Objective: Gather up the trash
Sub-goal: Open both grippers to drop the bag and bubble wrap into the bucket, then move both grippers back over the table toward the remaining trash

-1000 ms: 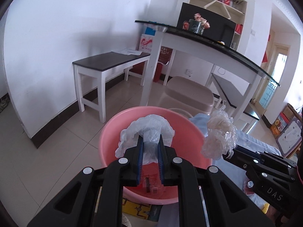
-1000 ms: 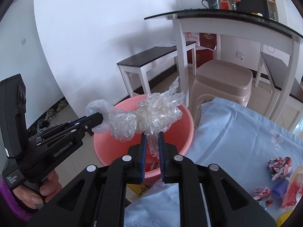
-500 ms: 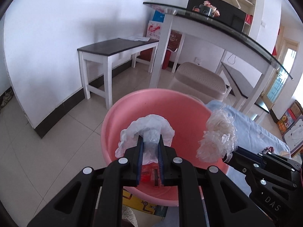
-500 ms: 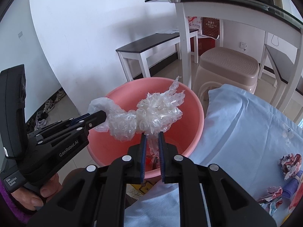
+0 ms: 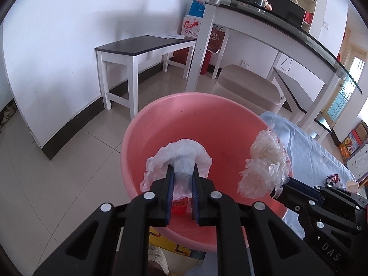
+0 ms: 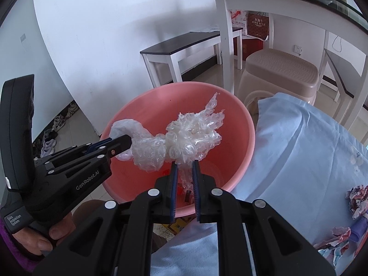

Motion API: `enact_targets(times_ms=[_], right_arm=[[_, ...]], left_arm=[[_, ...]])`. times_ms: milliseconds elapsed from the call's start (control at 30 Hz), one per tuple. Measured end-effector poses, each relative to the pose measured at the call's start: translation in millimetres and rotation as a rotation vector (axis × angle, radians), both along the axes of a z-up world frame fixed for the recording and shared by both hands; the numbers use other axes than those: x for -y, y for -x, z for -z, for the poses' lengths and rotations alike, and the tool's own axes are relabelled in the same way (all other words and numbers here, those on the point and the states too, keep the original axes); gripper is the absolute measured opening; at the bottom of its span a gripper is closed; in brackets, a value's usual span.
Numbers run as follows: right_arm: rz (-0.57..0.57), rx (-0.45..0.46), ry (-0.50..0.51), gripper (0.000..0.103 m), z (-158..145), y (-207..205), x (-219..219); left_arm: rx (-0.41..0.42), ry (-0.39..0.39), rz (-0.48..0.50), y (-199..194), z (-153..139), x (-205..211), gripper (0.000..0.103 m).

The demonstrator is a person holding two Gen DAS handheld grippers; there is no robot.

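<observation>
A pink plastic basin (image 5: pixel 207 119) (image 6: pixel 230 105) stands on the floor beside the blue-clothed table. My left gripper (image 5: pixel 182 172) is shut on a crumpled clear plastic bag (image 5: pixel 181 154) and holds it over the basin. My right gripper (image 6: pixel 184 168) is shut on a wad of clear plastic wrap (image 6: pixel 195 135), also over the basin. In the right wrist view the left gripper (image 6: pixel 124 142) comes in from the left with its bag (image 6: pixel 147 151) touching the wrap. A red wrapper (image 5: pixel 179 207) lies on the basin's bottom.
The light blue tablecloth (image 6: pixel 299 151) lies to the right, with crumpled paper scraps (image 6: pixel 356 197) on it. A beige plastic stool (image 5: pixel 250 87), a white bench with a dark top (image 5: pixel 142 46) and a glass-topped white table (image 5: pixel 264 11) stand behind the basin.
Both grippers have tilted downwards and come in over the basin, each still holding its plastic. The basin now fills more of both views.
</observation>
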State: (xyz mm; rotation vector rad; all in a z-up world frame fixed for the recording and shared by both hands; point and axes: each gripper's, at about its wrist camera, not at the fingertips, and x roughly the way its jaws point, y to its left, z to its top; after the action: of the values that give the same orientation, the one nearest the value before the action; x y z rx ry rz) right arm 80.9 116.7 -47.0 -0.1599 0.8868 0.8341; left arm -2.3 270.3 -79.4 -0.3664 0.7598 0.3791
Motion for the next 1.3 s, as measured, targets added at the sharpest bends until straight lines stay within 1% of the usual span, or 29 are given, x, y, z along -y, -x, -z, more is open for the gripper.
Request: enact_targets(times_ms=[67,200,300,367,467,567,867,1033,1300], right_arm=[[0.0,-0.01,0.001,0.015,1,-2,-2],[0.012,-0.037,0.003,0.023,5,-6,0],[0.017,-0.035,-0.001,0.029,5,-8,0],[0.016,-0.033,-0.006,0.03,4,-7,1],[0.015,-0.029,-0.013,0.031,2,-6,3],[0.014,-0.022,-0.015,0.031,1,-5,5],[0.029,0.007,-0.032,0.031,-10,3,18],[0.042,0.028,-0.035,0.032,-18,13,32],[0.096,0.053,-0.025,0.032,-29,28,73]], left_arm=[[-0.003,0.0,-0.002,0,2,-1,0.014],[-0.01,0.004,-0.005,-1,3,-2,0.017],[-0.011,0.011,-0.009,0,4,-3,0.019],[-0.009,0.012,-0.011,0,4,-4,0.028],[0.0,0.013,-0.014,3,2,-4,0.036],[0.012,0.016,-0.012,5,-2,-3,0.042],[0.053,0.012,0.006,13,-17,3,0.044],[0.08,0.002,0.035,18,-27,16,0.044],[0.125,-0.014,0.107,25,-44,44,0.044]])
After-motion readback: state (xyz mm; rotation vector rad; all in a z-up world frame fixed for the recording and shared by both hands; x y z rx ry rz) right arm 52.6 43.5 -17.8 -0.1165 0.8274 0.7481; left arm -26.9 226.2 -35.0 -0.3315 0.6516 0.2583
